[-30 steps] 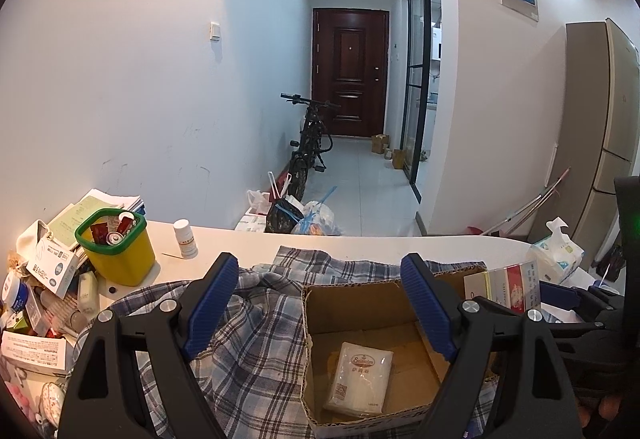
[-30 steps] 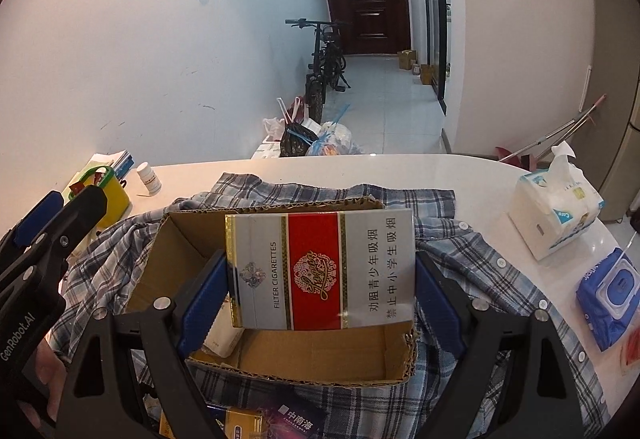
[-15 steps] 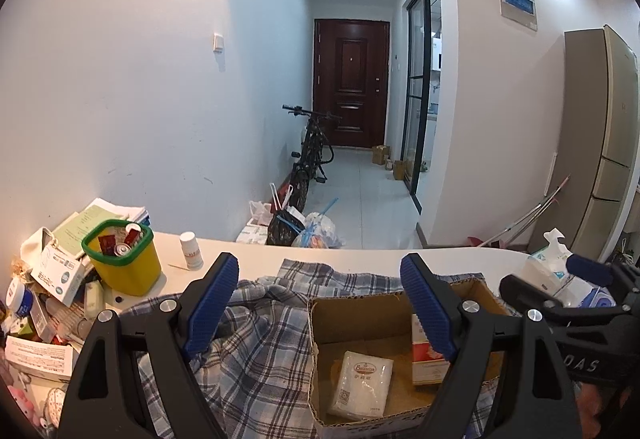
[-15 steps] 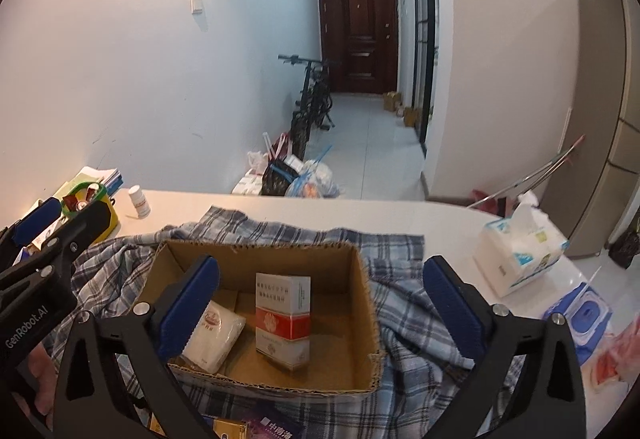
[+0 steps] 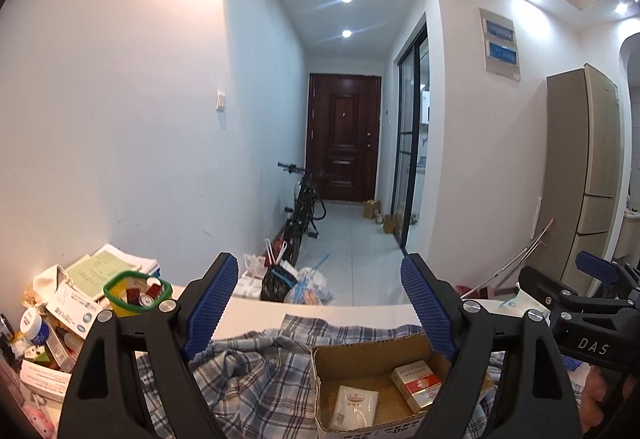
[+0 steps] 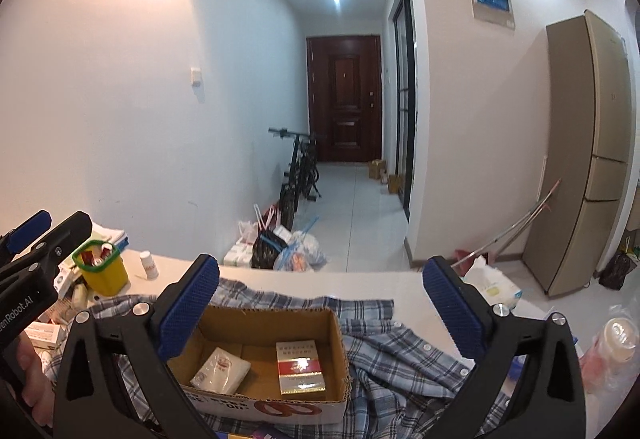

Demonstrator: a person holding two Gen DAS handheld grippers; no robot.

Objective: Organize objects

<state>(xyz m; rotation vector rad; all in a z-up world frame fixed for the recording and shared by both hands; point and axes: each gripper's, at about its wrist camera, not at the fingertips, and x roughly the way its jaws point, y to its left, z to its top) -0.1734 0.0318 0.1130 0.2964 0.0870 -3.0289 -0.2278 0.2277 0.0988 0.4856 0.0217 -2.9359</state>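
Right gripper [image 6: 320,303] hangs above the near edge of the cardboard box [image 6: 336,327], pointing nearly level with a slight downward tilt. Jaws spread wide, nothing between the pads. Cigarette pack [image 6: 300,367] lies flat on the box floor, right of centre, clear of the gripper. White packet [image 6: 221,367] lies beside it on the left, a gap between them.

Left gripper [image 5: 320,311] is also up over the desk [image 5: 360,313], aimed nearly level down the hallway, jaws released and empty. In its view the box sits low right, the right finger overlapping its far corner; both items show inside. A hand [image 6: 34,379] grips its handle at the left edge of the right view.

Box rests on a plaid shirt [image 6: 404,355] spread over the desk. Yellow cup [image 6: 104,273] with a green rim stands at far left among papers and boxes; tissue pack [image 6: 492,287] sits at right.
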